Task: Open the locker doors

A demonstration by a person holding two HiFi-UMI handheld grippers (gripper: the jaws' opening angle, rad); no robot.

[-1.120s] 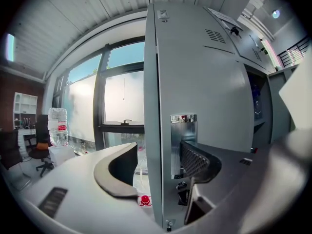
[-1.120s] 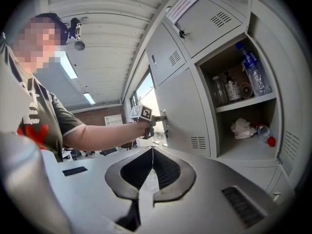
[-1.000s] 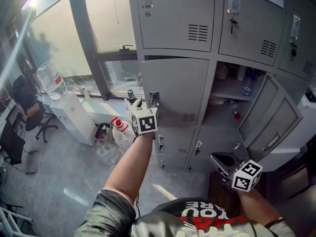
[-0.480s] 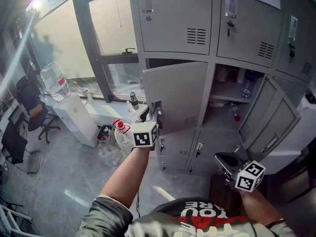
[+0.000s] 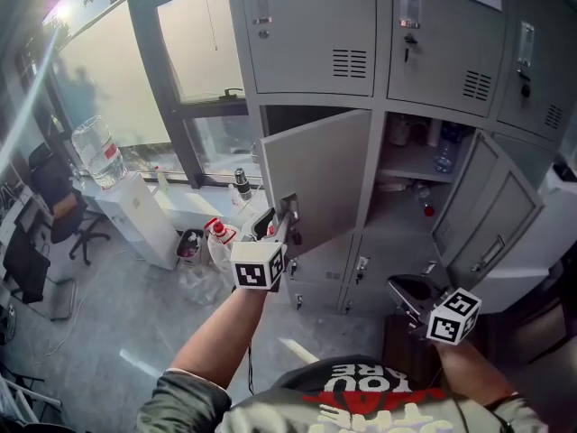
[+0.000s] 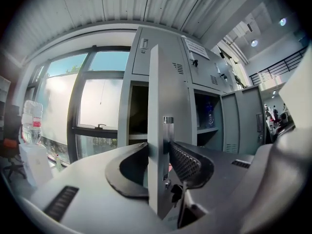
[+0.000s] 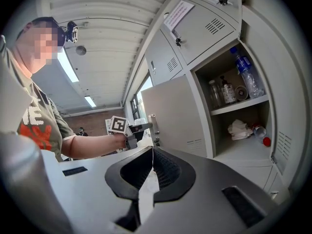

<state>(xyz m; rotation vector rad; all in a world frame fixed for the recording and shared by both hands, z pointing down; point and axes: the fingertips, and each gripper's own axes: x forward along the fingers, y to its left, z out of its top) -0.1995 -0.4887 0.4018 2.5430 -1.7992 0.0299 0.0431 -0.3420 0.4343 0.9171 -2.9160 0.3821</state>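
Pinching with both fingers (image 6: 187,162) of left gripper (image 6: 158,150): clamped on free edge of door (image 6: 165,96), one pad on each face, just beside latch (image 6: 167,130), after just closing there. Seems to be the swing-open step, with door standing partly out from its frame. Next, probably: pull further outward along the hinge arc, keeping the pinch firm so as not to slip off the thin edge. On right gripper (image 7: 152,152), pads together on nothing, low and well apart from door. Above, upper doors (image 5: 311,30) not yet opened.
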